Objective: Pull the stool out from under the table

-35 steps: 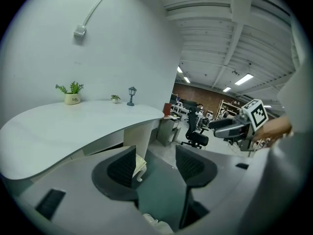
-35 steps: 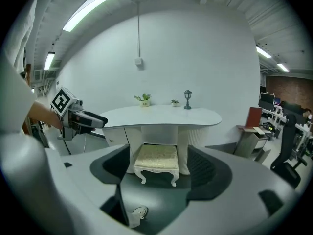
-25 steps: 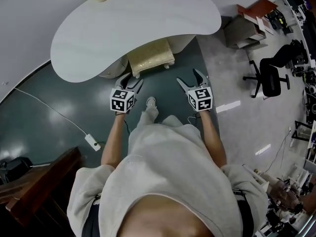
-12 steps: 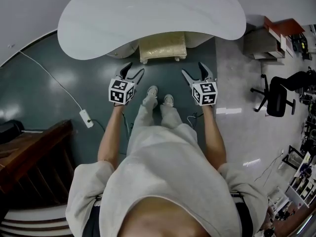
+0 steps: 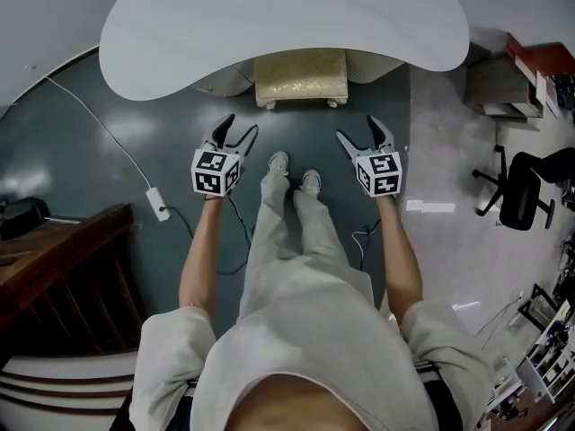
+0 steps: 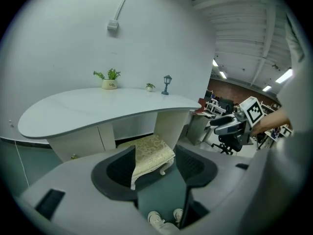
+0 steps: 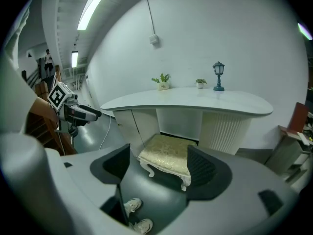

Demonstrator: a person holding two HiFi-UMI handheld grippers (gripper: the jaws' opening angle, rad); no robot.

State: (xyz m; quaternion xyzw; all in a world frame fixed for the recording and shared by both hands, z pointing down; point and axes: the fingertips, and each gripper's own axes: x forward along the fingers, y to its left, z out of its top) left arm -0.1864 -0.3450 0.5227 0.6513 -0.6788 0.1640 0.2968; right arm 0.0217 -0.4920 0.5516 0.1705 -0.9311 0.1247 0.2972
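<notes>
The stool [image 5: 300, 77] is sitting at the upper centre of the head view. Its back part is tucked beneath the curved white table [image 5: 269, 16], and its gold patterned cushion and pale carved legs are showing beyond the table's edge. It is standing on the dark green floor [image 5: 108, 151], untouched by either tool.

Just below it in that view, the left gripper [image 5: 239, 131] is hovering to the lower left of the stool and the right gripper [image 5: 359, 133] to the lower right. Both are well apart from it. Each gripper view is looking at the stool through spread jaws, with nothing between the pads, so both grippers are released and empty.

The person's white shoes [image 5: 278, 162] are standing between the two grippers at mid-frame.

Farther out, a white cable with a switch [image 5: 160, 212] is lying at the left. A dark wooden staircase [image 5: 54, 277] is filling the lower left corner, and a black office chair [image 5: 521, 200] is standing at the right edge. In the left gripper view, a potted plant [image 6: 109, 83] and a small lamp figurine [image 6: 167, 84] are standing on the table's far side by the wall.
</notes>
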